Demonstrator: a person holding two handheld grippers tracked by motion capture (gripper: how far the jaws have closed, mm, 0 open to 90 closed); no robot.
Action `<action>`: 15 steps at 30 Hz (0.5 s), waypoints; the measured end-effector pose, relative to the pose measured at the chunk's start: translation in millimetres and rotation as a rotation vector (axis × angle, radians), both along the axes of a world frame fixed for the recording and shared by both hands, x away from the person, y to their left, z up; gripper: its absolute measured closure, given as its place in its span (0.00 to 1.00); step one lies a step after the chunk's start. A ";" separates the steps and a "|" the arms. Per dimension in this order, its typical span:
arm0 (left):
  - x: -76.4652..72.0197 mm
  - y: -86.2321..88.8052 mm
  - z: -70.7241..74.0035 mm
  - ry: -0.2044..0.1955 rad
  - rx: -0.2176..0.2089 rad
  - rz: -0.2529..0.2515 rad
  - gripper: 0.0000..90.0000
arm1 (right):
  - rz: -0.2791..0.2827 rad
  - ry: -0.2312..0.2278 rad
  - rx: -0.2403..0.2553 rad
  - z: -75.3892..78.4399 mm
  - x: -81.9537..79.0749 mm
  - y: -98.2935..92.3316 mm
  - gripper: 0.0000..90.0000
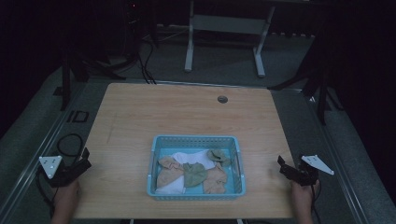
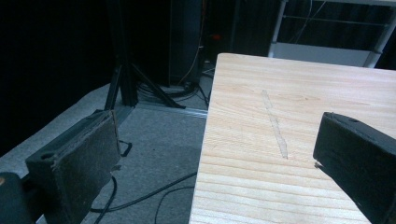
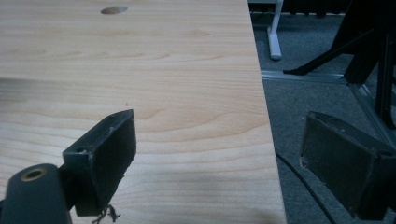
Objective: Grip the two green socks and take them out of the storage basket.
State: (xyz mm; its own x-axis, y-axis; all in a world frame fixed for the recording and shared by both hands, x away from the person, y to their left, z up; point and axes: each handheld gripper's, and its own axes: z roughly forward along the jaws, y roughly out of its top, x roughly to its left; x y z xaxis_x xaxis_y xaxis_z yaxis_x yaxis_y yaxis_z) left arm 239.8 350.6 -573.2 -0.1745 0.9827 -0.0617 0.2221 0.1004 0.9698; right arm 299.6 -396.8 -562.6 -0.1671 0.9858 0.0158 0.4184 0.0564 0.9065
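A light blue plastic basket (image 1: pixel 154 164) sits on the near middle of the wooden table (image 1: pixel 163 112). Inside it lie several crumpled cloths in white (image 1: pixel 194 157), tan (image 1: pixel 169 175) and olive green (image 1: pixel 194 173). My left gripper (image 1: pixel 87 157) hovers at the table's left edge, held in a hand, jaws wide apart with nothing between them. At the table's right edge my right gripper (image 1: pixel 281 164) is also open and empty. In the left gripper view the left gripper (image 2: pixel 215 154) straddles the table edge. In the right gripper view the right gripper (image 3: pixel 219 149) does the same.
A round cable hole (image 1: pixel 222 99) is set in the far side of the table. Black cables (image 1: pixel 70 142) lie on the grey floor at the left. A white desk frame (image 1: pixel 224 42) and dark stands rise behind the table.
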 end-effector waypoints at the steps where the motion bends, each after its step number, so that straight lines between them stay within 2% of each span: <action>1: 0.0 0.0 0.0 0.000 0.000 0.000 0.01 | 0.000 0.000 0.000 0.0 0.0 0.0 0.12; 4: 0.1 -0.1 0.0 0.001 0.002 0.001 0.01 | 0.007 0.004 0.001 0.1 0.4 0.0 0.12; 5: 0.1 -0.2 0.0 0.002 0.002 0.001 0.01 | 0.038 0.032 0.019 1.1 3.6 -1.6 0.12; 6: 0.1 -0.2 0.0 0.003 0.003 0.001 0.01 | 0.038 0.032 0.019 1.1 3.6 -1.6 0.12; 8: 0.3 -0.2 0.1 0.003 0.002 0.002 0.01 | 0.061 0.073 0.013 2.8 6.9 -2.3 0.13; 9: 0.3 -0.2 0.1 0.004 0.002 0.002 0.01 | 0.105 0.108 0.019 5.5 9.2 -2.7 0.13; 12: 0.5 0.0 0.1 0.005 0.000 0.001 0.01 | 0.142 0.167 0.007 11.4 12.3 -2.2 0.13; 15: 0.5 0.1 0.1 0.004 -0.002 -0.001 0.01 | 0.191 0.255 -0.036 13.5 16.3 -0.8 0.13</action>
